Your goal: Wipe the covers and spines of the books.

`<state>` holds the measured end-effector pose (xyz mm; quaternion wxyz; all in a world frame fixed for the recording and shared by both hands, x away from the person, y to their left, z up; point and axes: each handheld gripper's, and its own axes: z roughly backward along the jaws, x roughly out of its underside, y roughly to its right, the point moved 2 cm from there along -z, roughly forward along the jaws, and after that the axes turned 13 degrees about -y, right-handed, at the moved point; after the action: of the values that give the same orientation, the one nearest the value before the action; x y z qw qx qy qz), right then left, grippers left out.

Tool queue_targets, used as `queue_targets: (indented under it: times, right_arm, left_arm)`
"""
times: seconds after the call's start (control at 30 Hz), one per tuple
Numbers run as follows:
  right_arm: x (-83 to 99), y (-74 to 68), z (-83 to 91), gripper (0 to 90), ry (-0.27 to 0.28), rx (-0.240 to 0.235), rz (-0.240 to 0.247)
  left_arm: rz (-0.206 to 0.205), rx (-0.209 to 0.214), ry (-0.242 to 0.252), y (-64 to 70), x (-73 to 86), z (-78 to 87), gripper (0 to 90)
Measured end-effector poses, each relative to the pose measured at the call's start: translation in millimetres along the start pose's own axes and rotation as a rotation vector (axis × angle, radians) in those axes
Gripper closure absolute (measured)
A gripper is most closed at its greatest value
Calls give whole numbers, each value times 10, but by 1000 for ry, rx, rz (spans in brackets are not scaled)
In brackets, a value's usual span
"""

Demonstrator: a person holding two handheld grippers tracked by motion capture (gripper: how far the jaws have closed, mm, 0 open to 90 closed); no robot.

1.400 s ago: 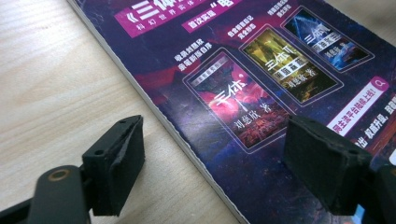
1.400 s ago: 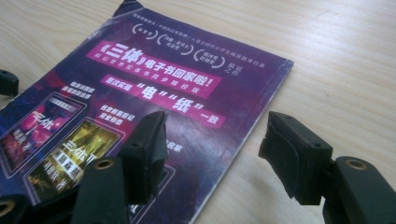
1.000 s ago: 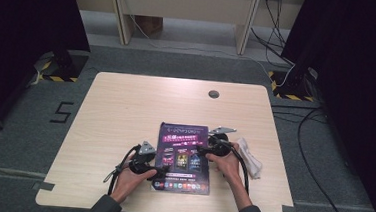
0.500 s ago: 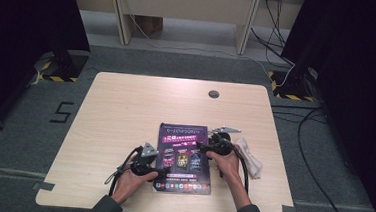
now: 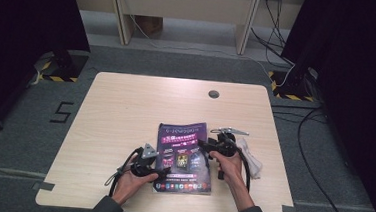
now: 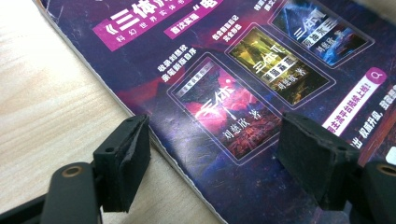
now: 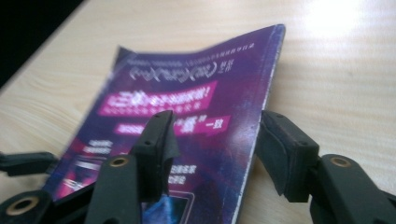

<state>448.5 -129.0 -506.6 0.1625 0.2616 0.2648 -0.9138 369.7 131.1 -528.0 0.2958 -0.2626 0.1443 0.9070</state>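
Note:
A purple magazine (image 5: 182, 156) with Chinese print lies flat on the wooden table (image 5: 125, 111), near the front edge. My left gripper (image 5: 164, 170) is at the magazine's lower left edge. In the left gripper view it (image 6: 217, 158) is open, one jaw over the bare wood and the other over the cover (image 6: 224, 60). My right gripper (image 5: 204, 145) is at the upper right edge. In the right gripper view it (image 7: 215, 149) is open and straddles the cover's (image 7: 187, 93) right edge, which runs between the jaws.
A crumpled white cloth (image 5: 250, 158) lies on the table just right of the right hand. A round cable hole (image 5: 213, 94) sits near the far edge. Black cables loop from both grippers beside the hands.

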Motion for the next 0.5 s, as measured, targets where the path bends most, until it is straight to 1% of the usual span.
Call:
queue_targets:
  times: [0.03, 0.1, 0.17, 0.3, 0.37, 0.47, 0.5]
  right_arm:
    - [5, -19, 12, 473, -3, 1, 4]
    - [8, -3, 18, 476, 3, -10, 2]
    - [26, 7, 13, 477, -7, -17, -13]
    - [56, 40, -16, 486, -35, -13, -25]
    - [58, 32, -40, 486, -48, 11, 3]
    - [64, 45, -66, 487, -62, 17, 11]
    - [74, 54, -86, 489, -78, 24, 22]
  left_arm:
    - [0, -2, 0, 0, 1, 0, 252]
    - [4, -2, 5, 1, 6, -1, 252]
    - [5, -2, 7, 3, 7, -2, 252]
    - [11, -5, 7, 8, 9, -1, 252]
    - [13, -6, 10, 10, 14, -1, 253]
    - [19, -10, 13, 16, 20, 1, 257]
    - [21, -11, 14, 16, 23, 2, 262]
